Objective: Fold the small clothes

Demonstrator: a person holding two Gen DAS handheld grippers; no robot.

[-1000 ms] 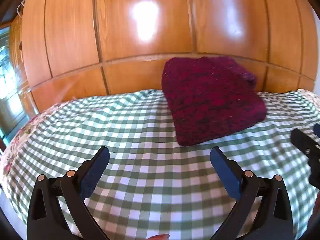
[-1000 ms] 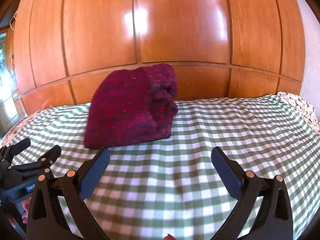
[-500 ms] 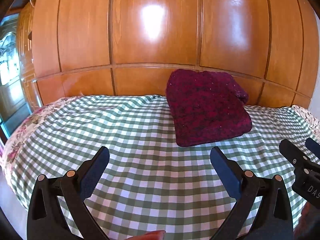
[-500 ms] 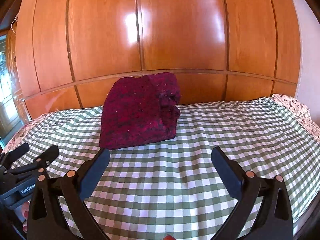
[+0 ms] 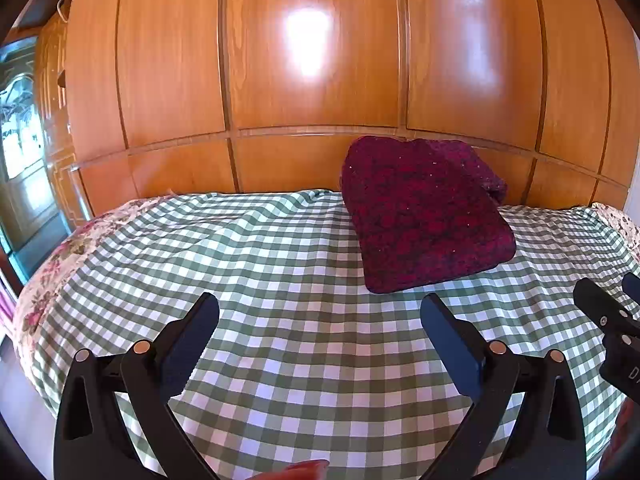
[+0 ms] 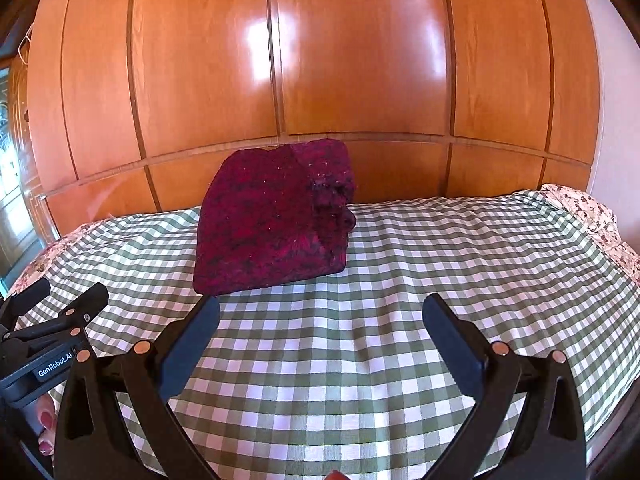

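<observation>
Both sets of jaws spread wide and empty, left gripper (image 5: 320, 312) and right gripper (image 6: 322, 314) hovering over the checked bedspread (image 5: 256, 264). Ahead of both, beyond the tips and right of the left pair, left of the right pair: a folded crimson knit (image 5: 424, 216) against the wooden panelling (image 6: 360, 60). Probably soft, thick, light and non-slippery; best pinched at a near corner; long axis apparently running away from the jaws, bulky layered edge on its right.

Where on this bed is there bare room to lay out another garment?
The checked cover lies bare to the right of the folded red sweater, out to the floral edge. It is also bare left of the sweater in the left wrist view, and in front of it. The sweater fills the spot by the wooden panels.
</observation>
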